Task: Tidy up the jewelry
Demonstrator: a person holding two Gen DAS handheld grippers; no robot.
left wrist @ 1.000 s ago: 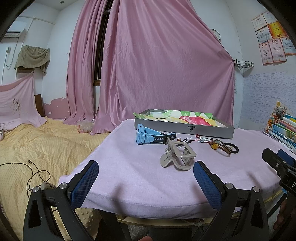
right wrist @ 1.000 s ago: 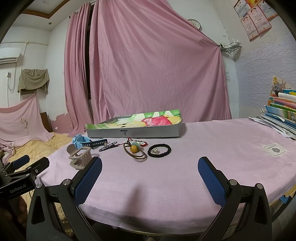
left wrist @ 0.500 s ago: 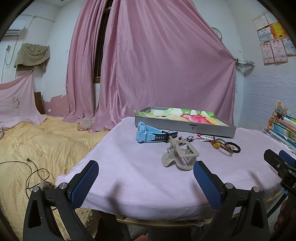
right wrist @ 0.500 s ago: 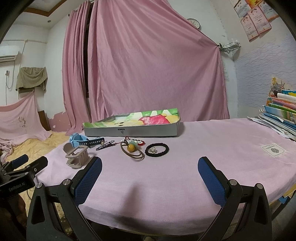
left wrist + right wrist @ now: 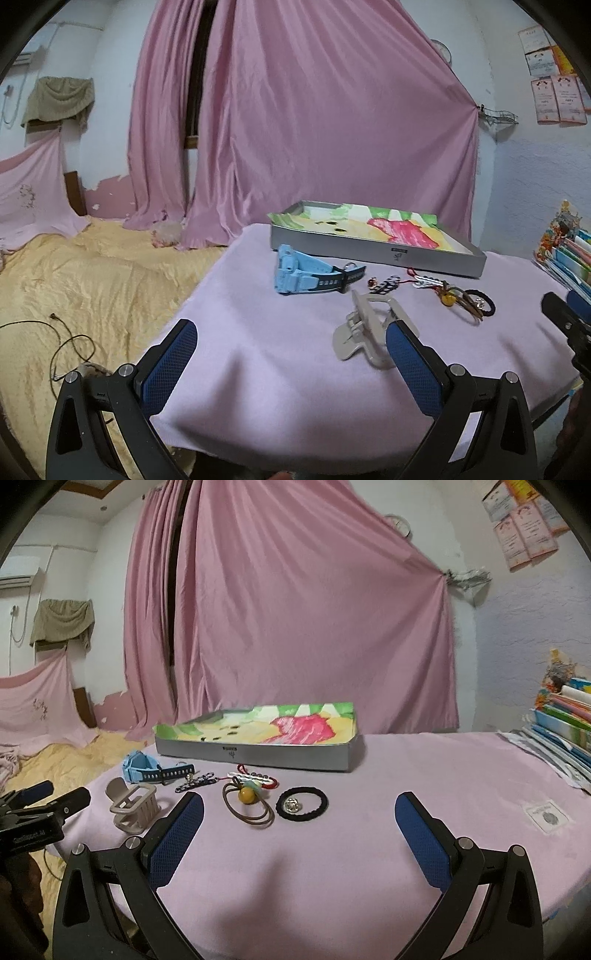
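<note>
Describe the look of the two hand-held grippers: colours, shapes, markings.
The left hand-held gripper and the right hand-held gripper look alike: black angular frames with silver pivot bolts, each carrying two long fingers faced with blue mesh-textured pads. Seen from the right wrist camera, the left one's black body bears white lettering, too blurred to read.
</note>
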